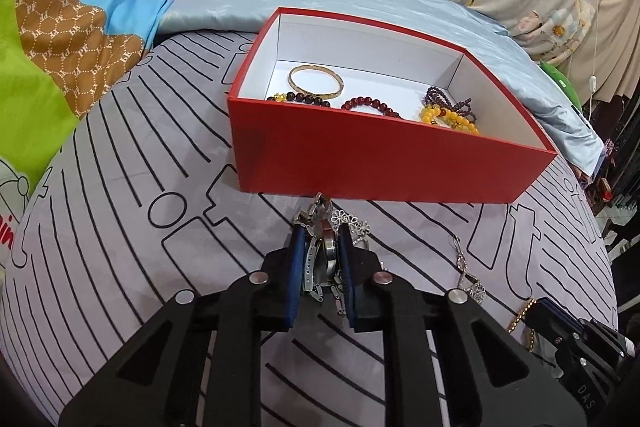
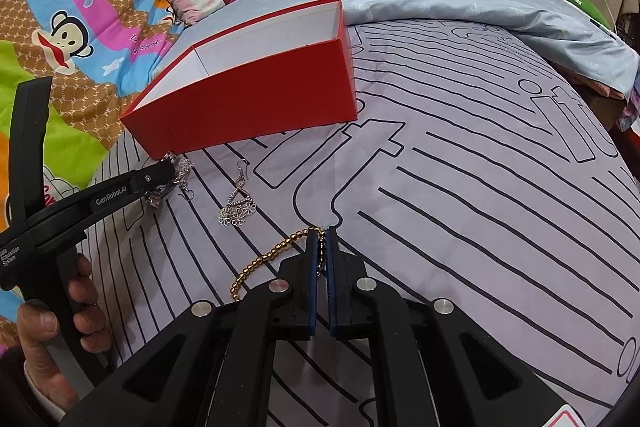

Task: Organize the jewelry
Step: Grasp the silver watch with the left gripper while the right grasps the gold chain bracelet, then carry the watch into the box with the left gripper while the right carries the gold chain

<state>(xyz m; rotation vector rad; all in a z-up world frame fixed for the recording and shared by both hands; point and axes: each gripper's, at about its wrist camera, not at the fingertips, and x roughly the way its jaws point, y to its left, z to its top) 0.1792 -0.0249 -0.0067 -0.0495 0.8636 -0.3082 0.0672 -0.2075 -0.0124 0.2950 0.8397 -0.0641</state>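
Nearest the left wrist lens, the left gripper (image 1: 322, 227) has its jaws clenched on a silver watch (image 1: 325, 251), whose metal band bunches between the blue pads just in front of the red box (image 1: 360, 159). The box stands open on the bed's grey line-patterned sheet (image 1: 160, 155). Inside it, from left to right, lie a dark bead bracelet (image 1: 304, 99), a gold bangle (image 1: 316, 79) partly over it, a red bead bracelet (image 1: 372, 105), and yellow beads (image 1: 448, 117) tangled with a dark purple strand (image 1: 448, 98) by the right wall. A silver flower piece (image 1: 354, 221) lies just beside the watch, and right of it a silver flower earring (image 1: 468, 275) rests on the sheet.

In the right wrist view, the person's hand (image 2: 60, 323) grips the left tool's handle at far left. The earring (image 2: 238, 207) lies between the two grippers. The right gripper (image 2: 321, 231) has its jaws clenched on a gold bead chain (image 2: 264, 259), which trails left across the sheet.
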